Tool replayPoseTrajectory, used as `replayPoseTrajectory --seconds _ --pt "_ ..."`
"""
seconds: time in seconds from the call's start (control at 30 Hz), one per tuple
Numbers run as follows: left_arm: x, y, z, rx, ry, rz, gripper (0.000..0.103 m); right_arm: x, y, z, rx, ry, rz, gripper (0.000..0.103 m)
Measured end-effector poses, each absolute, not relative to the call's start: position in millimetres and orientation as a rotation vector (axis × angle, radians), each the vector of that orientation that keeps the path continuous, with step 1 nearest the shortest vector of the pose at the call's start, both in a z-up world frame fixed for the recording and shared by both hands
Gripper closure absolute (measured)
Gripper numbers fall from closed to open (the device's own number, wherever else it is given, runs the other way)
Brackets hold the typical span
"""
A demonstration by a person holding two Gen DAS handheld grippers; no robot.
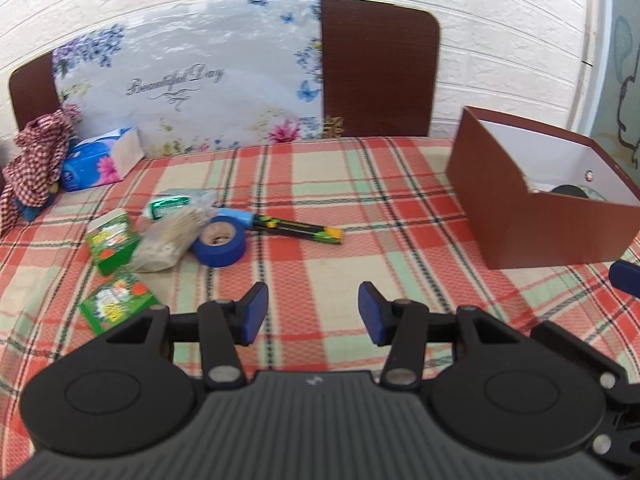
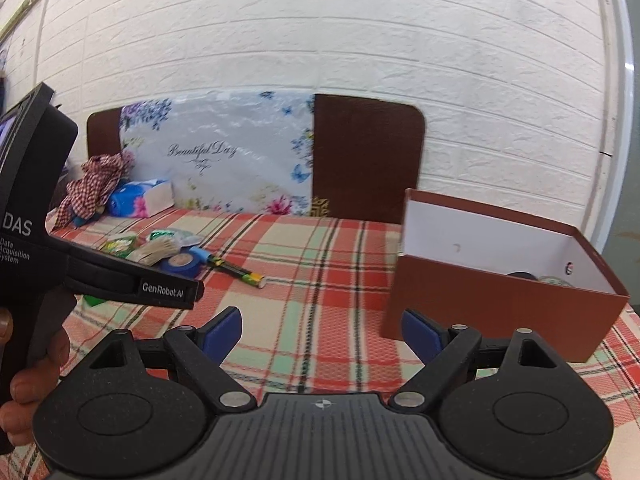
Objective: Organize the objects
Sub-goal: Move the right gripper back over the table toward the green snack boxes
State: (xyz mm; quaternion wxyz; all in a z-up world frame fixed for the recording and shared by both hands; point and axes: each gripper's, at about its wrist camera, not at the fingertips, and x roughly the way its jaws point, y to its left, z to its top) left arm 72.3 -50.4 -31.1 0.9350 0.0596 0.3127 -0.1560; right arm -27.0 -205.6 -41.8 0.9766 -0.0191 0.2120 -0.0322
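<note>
Plaid cloth covers our worktop (image 1: 400, 208); both grippers, left (image 1: 313, 312) and right (image 2: 322, 336), hover with fingers apart, empty, tape roll (image 1: 220, 241) far left, box (image 1: 536, 216) right awaiting items.

Soft, even daylight is filling both views; fisheye distortion is bending the wall (image 2: 320, 40) lines, and edges are blurring slightly.

Left tongs (image 1: 313, 313) spread wide, empty, over plaid worktop (image 1: 360, 208). Blue tape roll (image 1: 219, 241), marker (image 1: 298, 227), green packets (image 1: 112, 240) clustered left. Brown box (image 1: 536, 216) far right, well apart.
</note>
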Motion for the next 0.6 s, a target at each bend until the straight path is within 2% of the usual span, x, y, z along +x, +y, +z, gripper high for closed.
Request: replayPoseTrajectory --seconds 0.5,0.57,0.6 --pt "92.6 56.3 -52.3 0.077 0.630 -0.141 0.048 25.0 -134.9 -56.5 -0.112 0.514 0.163 0.017" --pt "98.7 85.1 -58.0 0.062 0.643 -0.088 0.048 34.8 -123.6 -60.2 -0.111 0.530 0.207 0.021" --pt "103.1 100.7 -60.6 0.045 0.655 -0.065 0.048 39.2 -116.1 -63.6 -0.116 0.540 0.229 0.026"
